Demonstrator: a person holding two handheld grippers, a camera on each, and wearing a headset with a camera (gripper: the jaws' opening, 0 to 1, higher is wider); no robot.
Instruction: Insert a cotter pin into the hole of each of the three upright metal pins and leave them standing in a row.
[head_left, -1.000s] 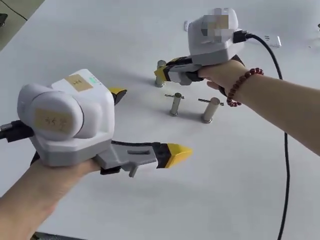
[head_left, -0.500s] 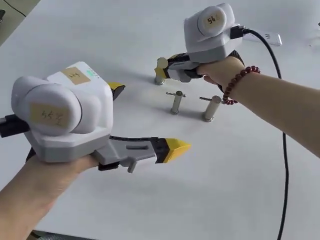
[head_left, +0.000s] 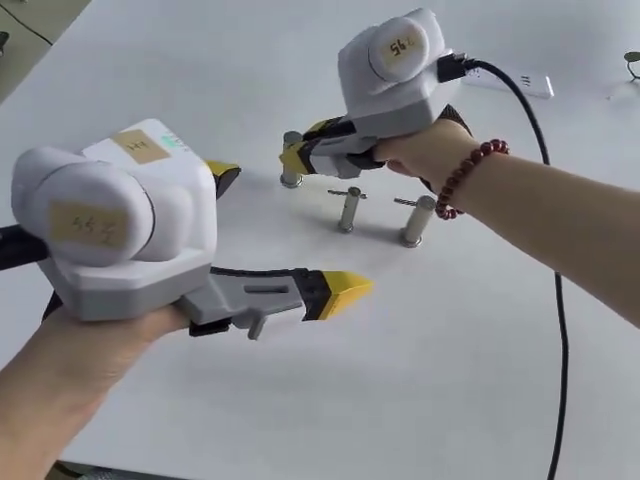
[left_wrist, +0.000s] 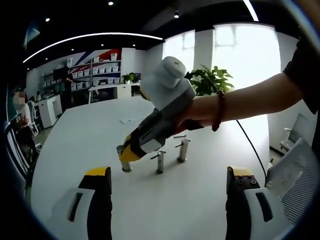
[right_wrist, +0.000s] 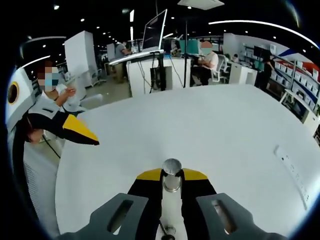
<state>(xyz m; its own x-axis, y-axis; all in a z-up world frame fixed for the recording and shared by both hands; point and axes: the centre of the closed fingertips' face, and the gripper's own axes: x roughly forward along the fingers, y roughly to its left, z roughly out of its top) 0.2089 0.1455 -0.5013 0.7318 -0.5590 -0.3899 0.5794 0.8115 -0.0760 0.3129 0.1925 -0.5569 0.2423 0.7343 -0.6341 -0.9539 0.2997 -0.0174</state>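
Three upright metal pins stand on the white table. The middle pin (head_left: 348, 211) and the right pin (head_left: 415, 222) each carry a cotter pin through the top. My right gripper (head_left: 293, 160) is shut on the left pin (head_left: 290, 178), whose round head (right_wrist: 172, 167) sits between the yellow jaw tips. My left gripper (head_left: 285, 232) hovers open in the foreground, well short of the pins, with nothing between its jaws. The left gripper (left_wrist: 169, 175) faces all three pins: the left pin (left_wrist: 125, 164), the middle pin (left_wrist: 160, 163) and the right pin (left_wrist: 183, 150).
The white table (head_left: 470, 380) has bare room in front of and to the right of the pins. A black cable (head_left: 560, 330) runs from the right gripper down the right side. A white power strip (head_left: 520, 85) lies at the back.
The right gripper has moved left with the left pin in its jaws, widening the gap to the middle pin. The left gripper has drifted slightly left.
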